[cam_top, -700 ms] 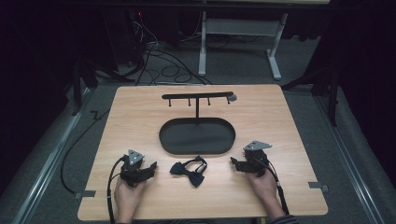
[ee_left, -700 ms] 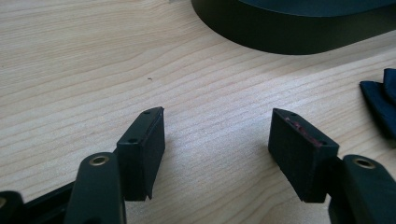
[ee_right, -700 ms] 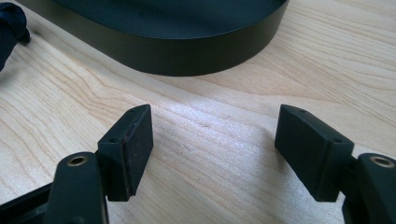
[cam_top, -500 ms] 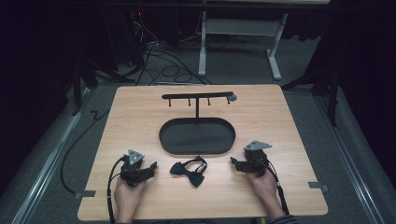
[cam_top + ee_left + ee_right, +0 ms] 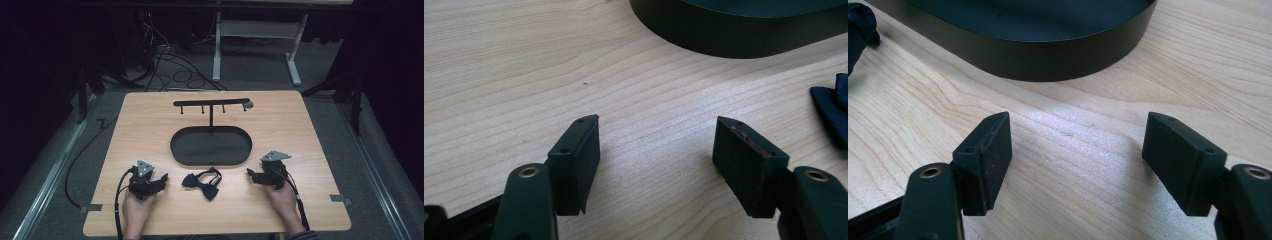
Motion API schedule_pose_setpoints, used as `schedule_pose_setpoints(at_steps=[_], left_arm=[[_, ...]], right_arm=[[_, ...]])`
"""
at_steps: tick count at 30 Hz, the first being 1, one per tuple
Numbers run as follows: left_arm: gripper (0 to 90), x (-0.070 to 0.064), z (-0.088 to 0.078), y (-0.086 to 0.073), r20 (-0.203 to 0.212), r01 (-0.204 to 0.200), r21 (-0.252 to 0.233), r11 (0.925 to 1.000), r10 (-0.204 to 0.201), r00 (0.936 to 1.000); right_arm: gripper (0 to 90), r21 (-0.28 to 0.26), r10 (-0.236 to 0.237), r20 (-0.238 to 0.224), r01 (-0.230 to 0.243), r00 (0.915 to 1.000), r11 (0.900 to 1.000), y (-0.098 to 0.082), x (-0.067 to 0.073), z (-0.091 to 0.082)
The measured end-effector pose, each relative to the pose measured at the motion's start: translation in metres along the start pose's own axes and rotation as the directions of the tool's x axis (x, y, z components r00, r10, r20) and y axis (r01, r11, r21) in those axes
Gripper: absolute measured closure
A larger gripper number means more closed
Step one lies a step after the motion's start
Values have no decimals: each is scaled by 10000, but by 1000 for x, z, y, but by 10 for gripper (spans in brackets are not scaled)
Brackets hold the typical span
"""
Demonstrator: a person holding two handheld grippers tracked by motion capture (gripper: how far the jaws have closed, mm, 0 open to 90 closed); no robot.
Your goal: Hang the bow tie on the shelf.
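Both the left gripper (image 5: 161, 181) and the right gripper (image 5: 251, 174) rest with jaws spread, nothing between them. The dark bow tie (image 5: 202, 181) lies between them, near the black oval tray (image 5: 210, 146) with its hook stand (image 5: 211, 103) on the wooden table (image 5: 295, 130); cables (image 5: 170, 65) cross the floor beyond.

Dark bow tie (image 5: 201, 180) lies flat (strap looped) just before the tray (image 5: 176, 150).

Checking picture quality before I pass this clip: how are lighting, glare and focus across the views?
High view: table evenly lit, surroundings dark, bow tie sharp. Left gripper view: soft sheen on the wood ahead of the left claw, tray wall slightly soft. Right gripper view: the same sheen by the right claw.
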State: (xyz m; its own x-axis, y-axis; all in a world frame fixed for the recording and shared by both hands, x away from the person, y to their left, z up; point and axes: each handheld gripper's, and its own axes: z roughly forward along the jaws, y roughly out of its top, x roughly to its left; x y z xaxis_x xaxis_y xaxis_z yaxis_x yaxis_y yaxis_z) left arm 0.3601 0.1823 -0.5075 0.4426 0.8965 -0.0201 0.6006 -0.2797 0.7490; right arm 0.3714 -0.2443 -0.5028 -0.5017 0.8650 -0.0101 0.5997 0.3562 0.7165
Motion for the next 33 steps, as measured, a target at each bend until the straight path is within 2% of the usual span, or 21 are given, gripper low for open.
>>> schedule_pose_setpoints(at_steps=[9, 13, 15, 19, 20, 22, 33], left_arm=[[399, -1, -1, -1, -234, 186, -88, 9998, -188, 9996], [421, -1, -3, -2, -114, 172, -109, 9998, -174, 9998], [424, -1, -5, -2, -11, 140, -160, 9998, -140, 9999], [436, -2, -10, -2, 266, 336, -401, 9986, -325, 9991], [438, -1, -13, -1, 510, 411, -367, 9985, -392, 9979], [444, -2, -16, 0, 656, 437, -381, 9983, -411, 9970], [461, -12, -30, 9, 1122, 392, -543, 9978, -329, 9931]], right_arm=[[293, 5, 1, 0, -1, 10000, 10000, 0, 0, 0], [293, 5, 5, 0, -5, 10000, 10000, 0, 0, 0], [293, -6, 5, 7, -5, 10000, 10000, 0, 0, 0], [293, -5, 1, 8, -1, 10000, 10000, 0, 0, 0], [293, -7, 5, 9, -5, 10000, 10000, 0, 0, 0], [293, 3, 3, 3, -3, 10000, 10000, 0, 0, 0], [293, 5, 2, 5, -2, 10000, 10000, 0, 0, 0]])
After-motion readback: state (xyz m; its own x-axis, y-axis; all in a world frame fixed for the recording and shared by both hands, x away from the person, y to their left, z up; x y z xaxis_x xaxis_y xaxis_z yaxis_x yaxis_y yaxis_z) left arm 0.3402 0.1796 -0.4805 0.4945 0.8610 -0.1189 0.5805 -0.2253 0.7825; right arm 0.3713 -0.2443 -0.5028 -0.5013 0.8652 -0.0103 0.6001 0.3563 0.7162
